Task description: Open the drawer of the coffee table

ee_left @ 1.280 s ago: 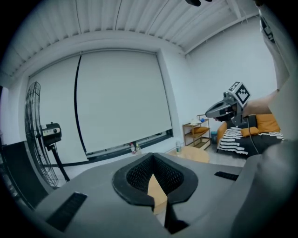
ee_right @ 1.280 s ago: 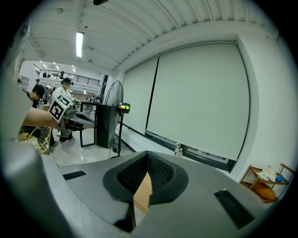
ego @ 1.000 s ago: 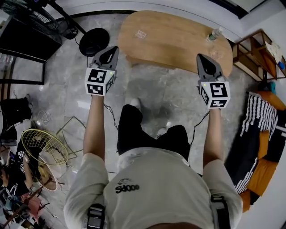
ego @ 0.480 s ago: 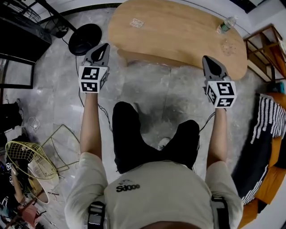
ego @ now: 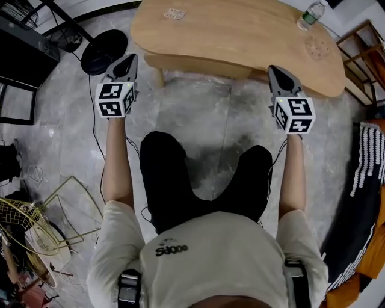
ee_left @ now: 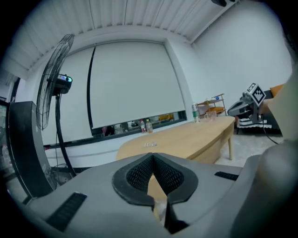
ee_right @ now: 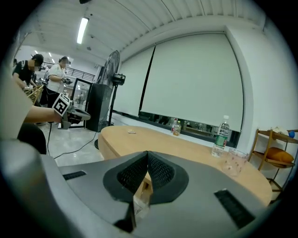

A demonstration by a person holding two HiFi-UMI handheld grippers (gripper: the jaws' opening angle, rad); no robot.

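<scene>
Stretching across the top of the head view, the oval wooden table [ego: 240, 36] lies with its long axis left to right, the right end dipping a little toward the person. Its drawer [ego: 198, 65] shows as a pale box tucked under the near edge, set toward the table's left half, with its long front facing the person. No handle can be made out.

The left gripper [ego: 127, 59] hangs just off the table's left end, over the grey floor [ego: 210, 120] and near the dark round base of a fan [ego: 103, 51]. The right gripper [ego: 275, 73] hangs just before the near edge, toward the right end. Both point at the table, apart from the drawer. Each pair of jaws is clenched, with nothing between them.

A clear bottle [ego: 310, 15] with a green label stands upright at the far right of the tabletop, a clear cup [ego: 317, 47] beside it; what either holds cannot be told. A wooden shelf [ee_right: 274, 139] beyond that end carries an orange object.
</scene>
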